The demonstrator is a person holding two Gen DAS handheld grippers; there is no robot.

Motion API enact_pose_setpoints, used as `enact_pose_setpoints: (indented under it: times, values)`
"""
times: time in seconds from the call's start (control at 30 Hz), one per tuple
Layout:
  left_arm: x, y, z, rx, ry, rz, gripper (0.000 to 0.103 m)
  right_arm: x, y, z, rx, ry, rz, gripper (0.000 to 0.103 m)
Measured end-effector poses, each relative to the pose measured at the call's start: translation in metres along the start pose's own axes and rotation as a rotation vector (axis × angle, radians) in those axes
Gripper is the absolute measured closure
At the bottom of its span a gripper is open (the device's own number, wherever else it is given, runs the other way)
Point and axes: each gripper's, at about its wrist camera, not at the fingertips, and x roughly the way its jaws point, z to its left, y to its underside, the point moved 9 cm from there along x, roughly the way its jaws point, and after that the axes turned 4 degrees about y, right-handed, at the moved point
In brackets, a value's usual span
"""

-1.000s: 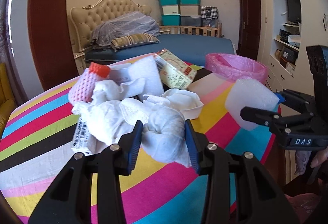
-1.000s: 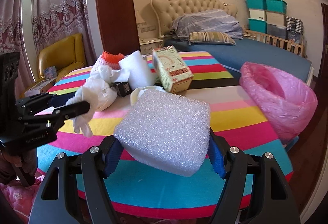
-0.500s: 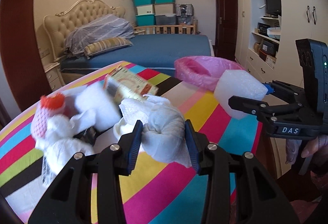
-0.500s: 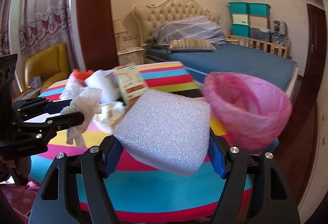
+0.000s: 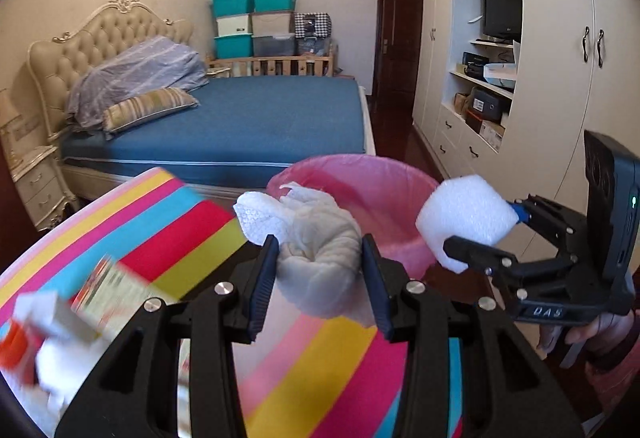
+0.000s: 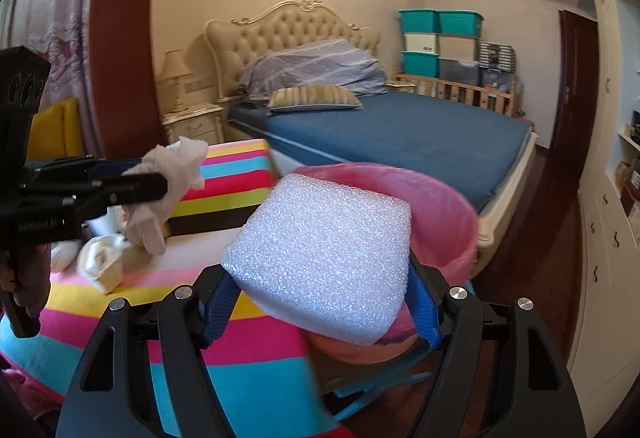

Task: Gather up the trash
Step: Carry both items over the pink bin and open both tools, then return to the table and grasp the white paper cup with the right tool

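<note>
Both hands have swung away from the pile of rubbish toward the pink-lined bin [image 5: 384, 193], which a second ago sat off at the tabletop's far edge and now fills the middle of both views. The left claw [image 5: 318, 270] is clenched on a wad of white tissue [image 5: 320, 246], and the right claw [image 6: 320, 302] grips a white foam block [image 6: 324, 258] across its width; both loads hang in the air just short of the bin's rim. The tissue is soft and weightless and will likely cling to the pads on release. The foam is light, springy and bulky, best held by its flat sides as now. The striped tabletop [image 5: 316, 370] carries a leftover box [image 5: 116, 290] and more wrappings. Beyond lie a blue bed [image 6: 400, 129], stacked storage tubs [image 5: 256, 21] and wardrobes.
</note>
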Motion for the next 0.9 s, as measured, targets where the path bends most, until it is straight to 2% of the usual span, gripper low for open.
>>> enact_pose_setpoints:
  times: [0.17, 0.43, 0.47, 0.5, 0.57, 0.63, 0.73, 0.9]
  values:
    - [0.045, -0.030, -0.010, 0.026, 0.024, 0.012, 0.061, 0.019, -0.012, -0.032, 0.022, 0.024, -0.009, 0.034]
    - [0.106, -0.058, -0.013, -0.028, 0.090, 0.051, 0.059, 0.052, -0.024, -0.053, -0.002, 0.023, -0.026, 0.034]
    - [0.115, -0.063, -0.012, -0.037, 0.100, 0.055, 0.053, 0.057, -0.023, -0.055, -0.006, 0.016, -0.027, 0.033]
    - [0.120, -0.066, -0.011, -0.046, 0.107, 0.057, 0.041, 0.062, -0.022, -0.056, -0.002, 0.005, -0.026, 0.031]
    - [0.127, -0.073, -0.008, -0.058, 0.088, 0.043, 0.026, 0.067, -0.021, -0.060, 0.014, -0.013, -0.025, 0.024]
    - [0.126, -0.078, 0.001, -0.074, 0.047, 0.028, 0.022, 0.070, -0.019, -0.067, 0.028, -0.014, -0.028, 0.018]
    - [0.114, -0.078, 0.006, -0.095, 0.043, 0.016, 0.013, 0.064, -0.015, -0.071, 0.042, -0.007, -0.031, 0.018]
    - [0.077, -0.061, 0.010, -0.038, -0.040, -0.005, 0.005, 0.033, -0.008, -0.066, 0.063, 0.003, -0.049, 0.018]
